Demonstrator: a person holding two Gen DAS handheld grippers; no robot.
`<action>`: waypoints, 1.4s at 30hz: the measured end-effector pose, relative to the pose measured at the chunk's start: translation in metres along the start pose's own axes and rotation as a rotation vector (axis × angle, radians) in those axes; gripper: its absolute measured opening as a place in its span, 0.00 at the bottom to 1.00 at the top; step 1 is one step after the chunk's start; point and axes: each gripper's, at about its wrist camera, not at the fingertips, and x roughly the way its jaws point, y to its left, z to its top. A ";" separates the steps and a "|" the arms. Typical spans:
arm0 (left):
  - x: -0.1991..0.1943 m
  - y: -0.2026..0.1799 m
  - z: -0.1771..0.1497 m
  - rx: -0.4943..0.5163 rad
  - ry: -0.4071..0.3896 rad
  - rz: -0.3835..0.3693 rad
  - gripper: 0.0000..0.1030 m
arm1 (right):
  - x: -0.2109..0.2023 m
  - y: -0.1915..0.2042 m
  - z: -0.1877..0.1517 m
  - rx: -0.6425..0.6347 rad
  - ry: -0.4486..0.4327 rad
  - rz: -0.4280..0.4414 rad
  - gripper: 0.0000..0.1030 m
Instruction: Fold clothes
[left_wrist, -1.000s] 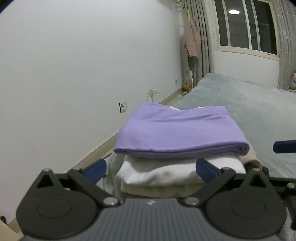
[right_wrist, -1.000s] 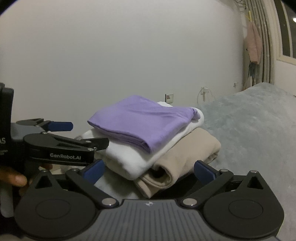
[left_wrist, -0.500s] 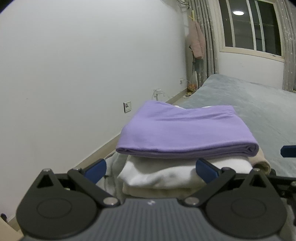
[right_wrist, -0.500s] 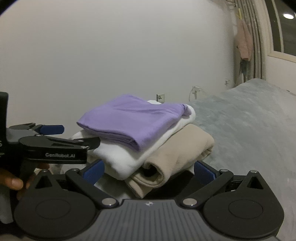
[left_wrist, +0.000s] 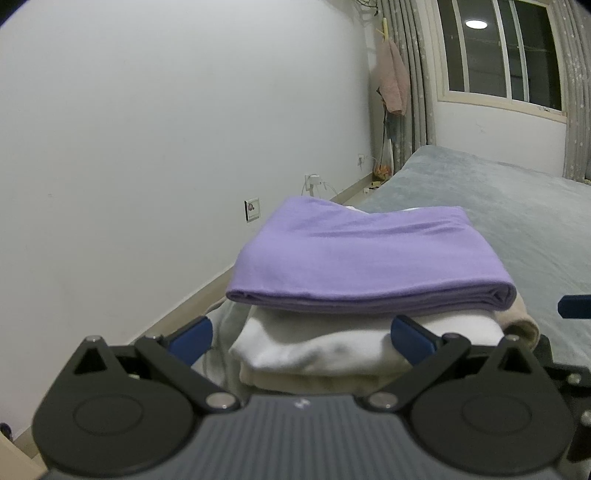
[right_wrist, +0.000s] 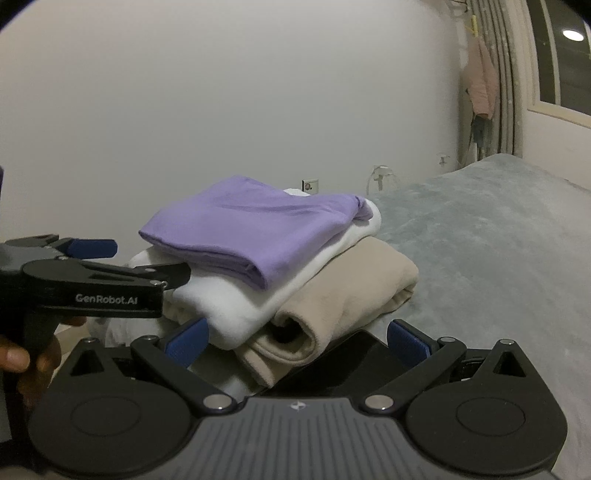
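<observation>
Folded stack on the bed (right_wrist: 498, 236): purple garment (left_wrist: 362, 258) on top, white garment (left_wrist: 332, 339) under it, beige garment (right_wrist: 351, 288) at the bottom. Stack sits dead ahead of the left tool (left_wrist: 301, 330), long side across its spread, empty fingers. Right tool (right_wrist: 297, 334) likewise wide and empty, facing the stack's corner; both about equally near.

Home bedroom, grey bed (left_wrist: 498, 229) beside a plain white wall (left_wrist: 147, 129), curtains (left_wrist: 413, 74) and night-dark window (left_wrist: 502, 51) at the bed's far end, pink garment (left_wrist: 394, 79) hanging beside the curtains, sockets (left_wrist: 252, 209) low on the wall, folded clothes (left_wrist: 354, 266) on the bed
</observation>
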 end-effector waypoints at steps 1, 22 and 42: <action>0.000 0.000 0.000 0.000 0.001 0.000 1.00 | 0.000 0.001 0.000 -0.005 0.001 0.001 1.00; 0.001 0.000 -0.001 -0.032 0.034 -0.007 1.00 | 0.007 0.001 0.005 0.055 0.020 -0.020 1.00; -0.008 0.003 -0.012 -0.016 0.043 -0.015 1.00 | 0.008 0.023 0.009 0.034 0.041 -0.147 1.00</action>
